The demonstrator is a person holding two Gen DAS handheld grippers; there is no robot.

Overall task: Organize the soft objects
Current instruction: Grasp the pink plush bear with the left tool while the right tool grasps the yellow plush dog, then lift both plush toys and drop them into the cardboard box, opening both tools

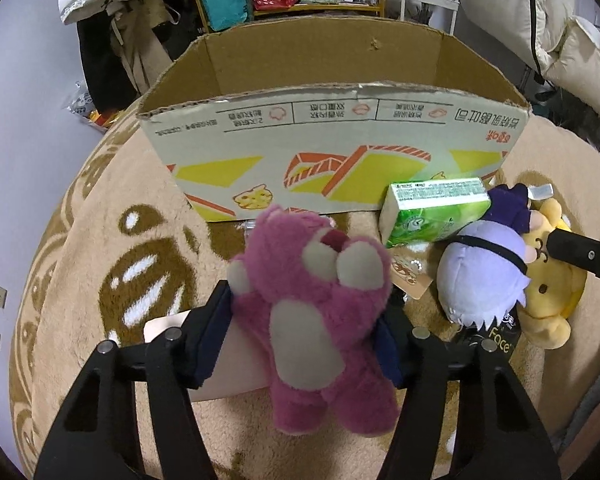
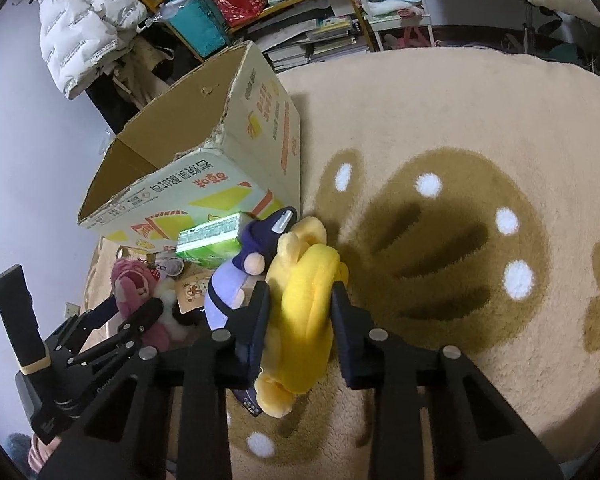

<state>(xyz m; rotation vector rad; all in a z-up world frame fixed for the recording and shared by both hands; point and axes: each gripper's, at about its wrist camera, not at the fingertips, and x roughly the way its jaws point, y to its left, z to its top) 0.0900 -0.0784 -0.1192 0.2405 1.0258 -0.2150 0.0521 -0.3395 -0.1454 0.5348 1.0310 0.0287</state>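
Observation:
My left gripper [image 1: 306, 316] is shut on a pink plush bear [image 1: 320, 312] and holds it in front of an open cardboard box [image 1: 332, 136]. My right gripper [image 2: 300, 304] is shut on a yellow plush toy [image 2: 304, 320] on the rug. A purple-haired plush doll [image 1: 484, 276] lies against the yellow plush [image 1: 548, 292]; the doll also shows in the right wrist view [image 2: 228, 292]. A green tissue pack [image 1: 436, 212] leans against the box front. The pink bear [image 2: 136, 284] and the box [image 2: 204, 184] also show in the right wrist view.
A tan rug [image 2: 460, 120] with brown and white patterns covers the floor. A shelf [image 2: 300, 8] with books, bottles and bags stands behind the box. A white puffer jacket [image 2: 84, 20] hangs at the back left. Small tags and a black packet [image 1: 500, 340] lie under the plush toys.

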